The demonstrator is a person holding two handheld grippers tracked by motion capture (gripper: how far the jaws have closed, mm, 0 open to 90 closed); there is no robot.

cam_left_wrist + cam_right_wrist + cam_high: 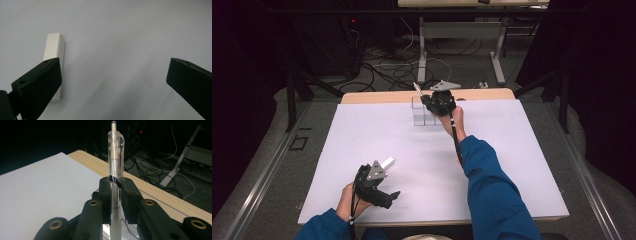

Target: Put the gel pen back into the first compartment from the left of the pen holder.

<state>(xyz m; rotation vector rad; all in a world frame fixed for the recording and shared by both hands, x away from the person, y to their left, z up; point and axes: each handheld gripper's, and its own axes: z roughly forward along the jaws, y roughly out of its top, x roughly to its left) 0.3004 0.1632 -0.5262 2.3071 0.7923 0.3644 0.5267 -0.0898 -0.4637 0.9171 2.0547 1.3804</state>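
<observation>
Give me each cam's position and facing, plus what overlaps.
High view: above the person's side, facing forward and down on the table; both sleeved forearms show.
Left gripper view: rides the left hand-held gripper, facing down at the white block; open jaws show.
Right gripper view: rides the right hand-held gripper, facing the table's far edge; jaws clamp the clear pen.
Shared: high view also shows the block, pen.
</observation>
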